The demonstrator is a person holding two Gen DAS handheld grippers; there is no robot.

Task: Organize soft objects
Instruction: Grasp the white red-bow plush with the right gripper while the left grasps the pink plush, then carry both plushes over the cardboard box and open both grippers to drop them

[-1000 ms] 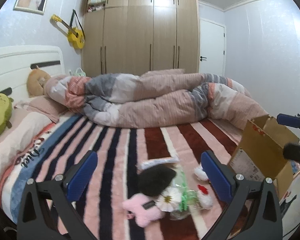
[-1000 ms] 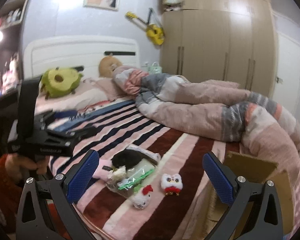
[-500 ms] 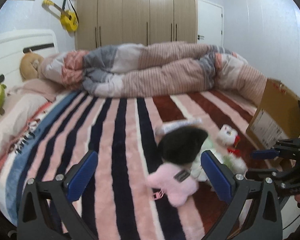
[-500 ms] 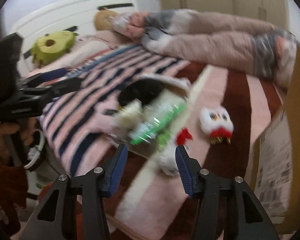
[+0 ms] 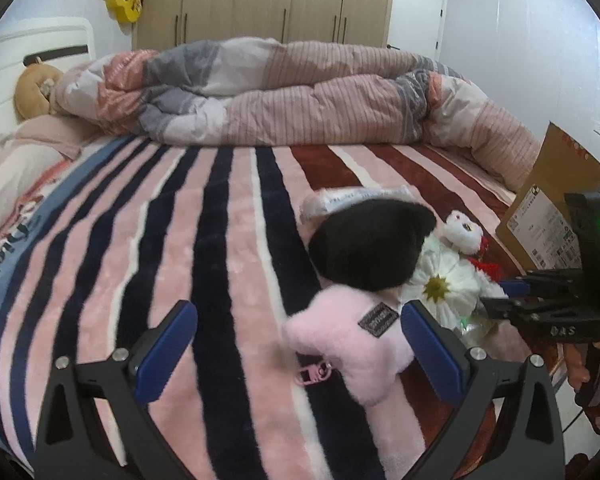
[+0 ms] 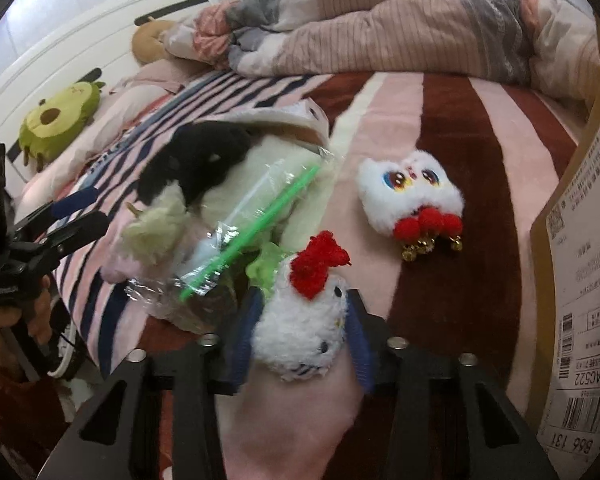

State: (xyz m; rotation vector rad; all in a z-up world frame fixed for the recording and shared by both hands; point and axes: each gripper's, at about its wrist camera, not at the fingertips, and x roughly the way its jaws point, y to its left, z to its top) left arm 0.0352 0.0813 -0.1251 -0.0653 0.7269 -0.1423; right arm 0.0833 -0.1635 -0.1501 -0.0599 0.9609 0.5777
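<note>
A pile of soft toys lies on the striped bed. My right gripper [image 6: 300, 332] has its blue pads closed around a white plush with a red bow [image 6: 300, 328]. A white owl-like plush with red pompoms [image 6: 412, 196] lies beyond it. A black plush [image 6: 196, 160] and a clear bag with a green strip [image 6: 244, 236] lie to the left. My left gripper [image 5: 296, 344] is open, its jaws either side of a pink plush [image 5: 356, 344] without gripping it. The black plush [image 5: 368, 244] and a white flower plush [image 5: 444, 284] lie just behind.
A cardboard box [image 6: 580, 272] stands at the bed's right edge; it also shows in the left wrist view [image 5: 552, 200]. A rumpled duvet [image 5: 284, 92] lies across the far bed. A green avocado plush [image 6: 56, 120] and a brown plush [image 6: 148, 40] rest by the headboard.
Both grippers moved down and in toward the pile. My right gripper narrowed and closed around the white red-bow plush. My left gripper came around the pink plush, still open.
</note>
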